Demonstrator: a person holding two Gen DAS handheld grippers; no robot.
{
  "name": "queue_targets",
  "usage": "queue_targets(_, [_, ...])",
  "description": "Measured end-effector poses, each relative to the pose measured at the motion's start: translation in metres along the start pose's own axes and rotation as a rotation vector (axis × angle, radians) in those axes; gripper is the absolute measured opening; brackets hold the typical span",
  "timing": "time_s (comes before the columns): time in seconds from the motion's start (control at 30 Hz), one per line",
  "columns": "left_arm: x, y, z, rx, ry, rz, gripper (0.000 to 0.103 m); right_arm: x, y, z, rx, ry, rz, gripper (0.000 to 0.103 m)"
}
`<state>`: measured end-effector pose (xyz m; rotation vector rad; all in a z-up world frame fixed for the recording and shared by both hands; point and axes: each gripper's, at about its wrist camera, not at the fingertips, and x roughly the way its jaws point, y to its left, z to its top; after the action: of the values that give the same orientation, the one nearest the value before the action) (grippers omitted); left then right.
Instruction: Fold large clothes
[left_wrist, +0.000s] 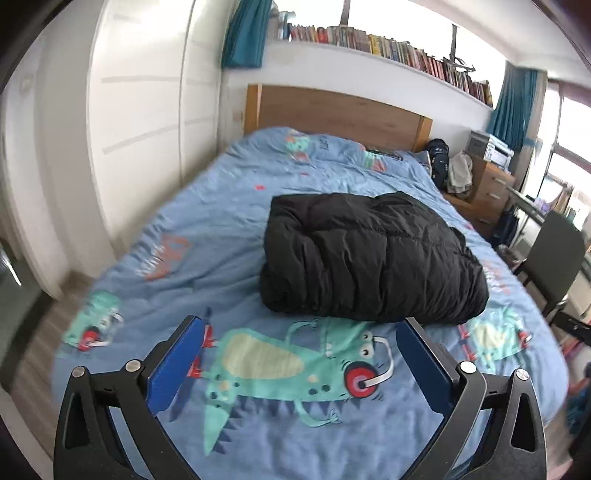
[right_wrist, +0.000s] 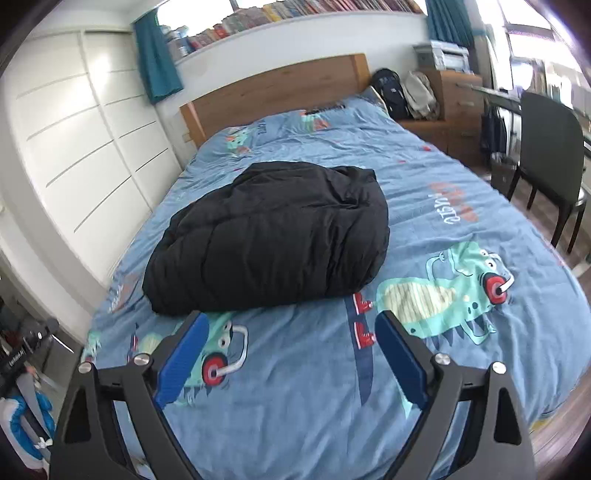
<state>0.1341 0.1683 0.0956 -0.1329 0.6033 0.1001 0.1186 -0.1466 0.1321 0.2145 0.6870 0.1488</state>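
Observation:
A black puffy jacket (left_wrist: 369, 254) lies folded into a thick bundle in the middle of the bed; it also shows in the right wrist view (right_wrist: 269, 236). My left gripper (left_wrist: 301, 325) is open and empty, held above the duvet just short of the jacket's near edge. My right gripper (right_wrist: 291, 317) is open and empty too, above the duvet in front of the jacket's near edge. Neither gripper touches the jacket.
The bed has a blue cartoon-monster duvet (left_wrist: 229, 221) and a wooden headboard (left_wrist: 340, 110). White wardrobe doors (right_wrist: 74, 140) stand on the left. A dark chair (right_wrist: 546, 155), a wooden drawer unit (right_wrist: 458, 99) and bags (right_wrist: 391, 92) stand on the right.

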Motion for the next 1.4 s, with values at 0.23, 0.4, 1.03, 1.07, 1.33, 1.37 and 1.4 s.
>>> queue_targets(0.23, [-0.032,-0.030,-0.020,0.082,-0.085,0.085,0.102,-0.035,0.026,-0.033,-0.080,-0.067,-0.047,0.092])
queue_targets(0.4, [-0.051,-0.039,-0.024,0.066,-0.132,0.111,0.102,-0.044,0.031,-0.044,-0.094,-0.092,-0.070,0.092])
queue_targets(1.03, [-0.066,-0.054,-0.020,0.062,-0.178,0.175,0.102,-0.049,0.031,-0.061,-0.101,-0.151,-0.121,0.093])
queue_targets(1.07, [-0.065,-0.054,-0.021,0.061,-0.175,0.177,0.102,-0.048,0.029,-0.061,-0.096,-0.149,-0.123,0.093])
queue_targets(1.33, [-0.057,-0.057,-0.024,0.069,-0.149,0.200,0.102,-0.039,0.019,-0.067,-0.079,-0.129,-0.137,0.093])
queue_targets(1.37, [-0.056,-0.057,-0.024,0.069,-0.146,0.200,0.102,-0.038,0.018,-0.067,-0.079,-0.127,-0.138,0.093])
queue_targets(1.4, [-0.055,-0.057,-0.024,0.069,-0.142,0.202,0.102,-0.036,0.018,-0.068,-0.078,-0.124,-0.139,0.093])
